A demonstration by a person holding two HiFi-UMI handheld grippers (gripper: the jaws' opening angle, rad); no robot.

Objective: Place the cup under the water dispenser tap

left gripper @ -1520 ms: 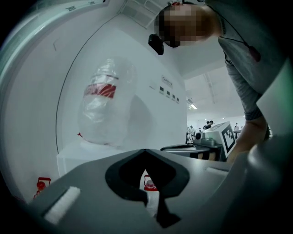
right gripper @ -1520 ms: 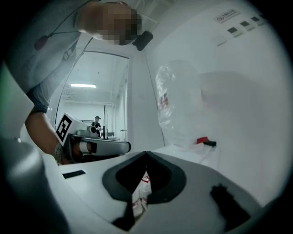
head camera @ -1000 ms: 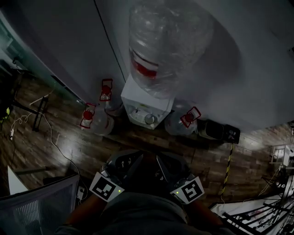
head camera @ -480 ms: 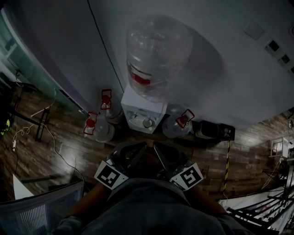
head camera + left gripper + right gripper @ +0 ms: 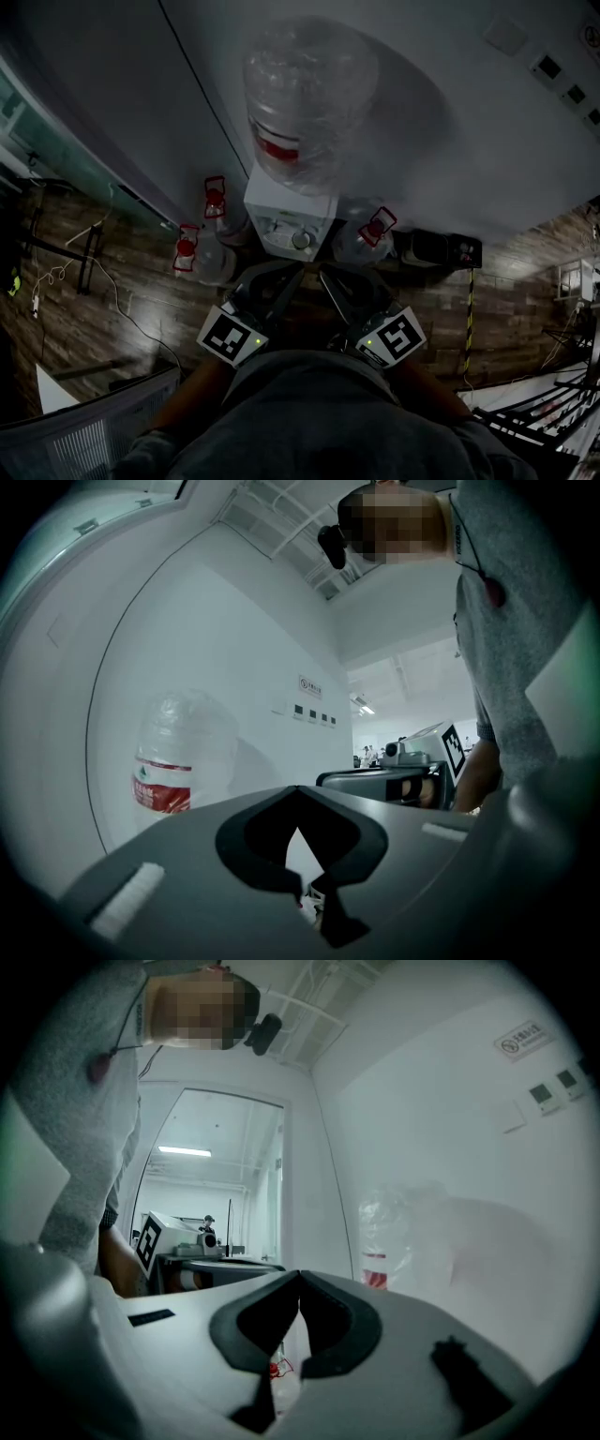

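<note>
The water dispenser (image 5: 281,208) stands against the white wall with a big clear bottle (image 5: 305,103) on top and a round tap knob (image 5: 300,241) on its front. No cup shows in any view. My left gripper (image 5: 292,274) and right gripper (image 5: 328,277) are held side by side just in front of the dispenser, tips angled toward each other. In the left gripper view, the left gripper (image 5: 298,787) has its jaws shut on nothing, with the bottle (image 5: 173,761) beyond it. The right gripper (image 5: 300,1274) is likewise shut and empty, with the bottle (image 5: 389,1237) to its right.
Spare water bottles with red caps (image 5: 214,202) (image 5: 187,253) (image 5: 375,230) sit on the dark wood floor around the dispenser. A black box (image 5: 441,248) is at its right by a striped post (image 5: 469,309). A mesh chair (image 5: 84,431) and cables (image 5: 94,272) lie at the left.
Both grippers have risen together and sit higher in the head view, their tips now closer to the dispenser's front. Both jaws stayed shut.
</note>
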